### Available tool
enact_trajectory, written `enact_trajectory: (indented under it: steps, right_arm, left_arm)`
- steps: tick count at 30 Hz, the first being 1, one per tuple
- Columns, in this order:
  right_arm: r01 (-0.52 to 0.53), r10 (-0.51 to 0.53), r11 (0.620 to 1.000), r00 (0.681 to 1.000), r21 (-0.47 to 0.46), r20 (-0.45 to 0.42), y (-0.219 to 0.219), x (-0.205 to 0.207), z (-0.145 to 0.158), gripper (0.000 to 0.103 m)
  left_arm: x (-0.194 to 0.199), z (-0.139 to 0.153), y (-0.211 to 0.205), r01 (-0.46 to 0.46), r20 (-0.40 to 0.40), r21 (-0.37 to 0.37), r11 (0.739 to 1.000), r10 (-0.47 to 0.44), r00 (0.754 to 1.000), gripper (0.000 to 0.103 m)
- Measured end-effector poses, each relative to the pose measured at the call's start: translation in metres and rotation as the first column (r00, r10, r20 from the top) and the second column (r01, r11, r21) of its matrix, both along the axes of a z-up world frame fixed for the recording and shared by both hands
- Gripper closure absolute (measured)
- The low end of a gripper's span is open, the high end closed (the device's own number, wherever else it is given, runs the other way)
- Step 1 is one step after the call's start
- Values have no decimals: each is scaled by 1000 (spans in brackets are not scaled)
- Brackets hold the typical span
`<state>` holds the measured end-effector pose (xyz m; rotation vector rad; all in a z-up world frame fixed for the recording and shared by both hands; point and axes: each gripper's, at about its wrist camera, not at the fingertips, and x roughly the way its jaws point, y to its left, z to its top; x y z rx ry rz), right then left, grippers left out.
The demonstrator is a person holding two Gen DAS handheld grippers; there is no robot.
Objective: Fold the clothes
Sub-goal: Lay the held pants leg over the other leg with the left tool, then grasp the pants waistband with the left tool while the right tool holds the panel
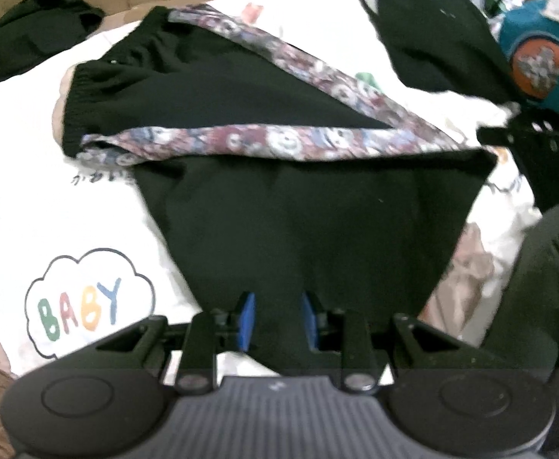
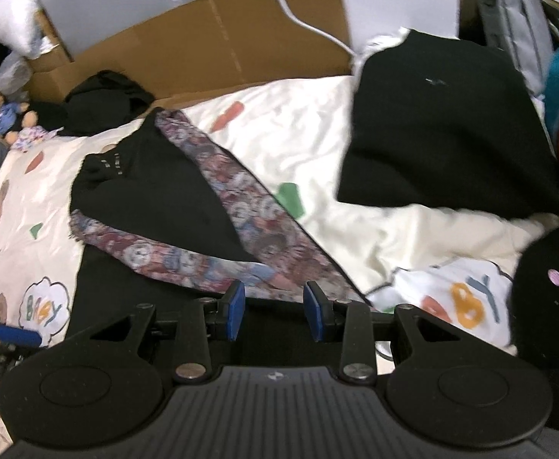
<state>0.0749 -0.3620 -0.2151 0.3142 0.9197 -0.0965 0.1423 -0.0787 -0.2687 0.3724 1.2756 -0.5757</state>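
On the bed's printed white sheet (image 1: 11,145), your left hand-held gripper (image 1: 278,319) and right hand-held gripper (image 2: 274,311) each pinch the black floral-striped trousers (image 1: 241,88), lifting the near hem to fold.

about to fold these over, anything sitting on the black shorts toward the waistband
Nothing visible does. The black shorts lie bare on the printed sheet up to the waistband; the other black garment sits apart, to the right.
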Motion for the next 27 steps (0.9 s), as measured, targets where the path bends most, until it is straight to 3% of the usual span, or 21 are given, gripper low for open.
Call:
enact_trajectory:
  steps: [14, 21, 27]
  right_arm:
    - [-133, 133, 991, 991, 7, 10, 44, 33, -15, 65]
    - [-205, 205, 979, 979, 1, 9, 66, 51, -35, 65]
    - [-251, 251, 968, 968, -13, 9, 76, 60, -48, 65]
  left_arm:
    - [47, -23, 36, -147, -33, -53, 988, 145, 989, 74]
    - [88, -31, 61, -257, -32, -105, 961, 255, 966, 74]
    - [131, -35, 76, -356, -31, -168, 919, 356, 934, 74]
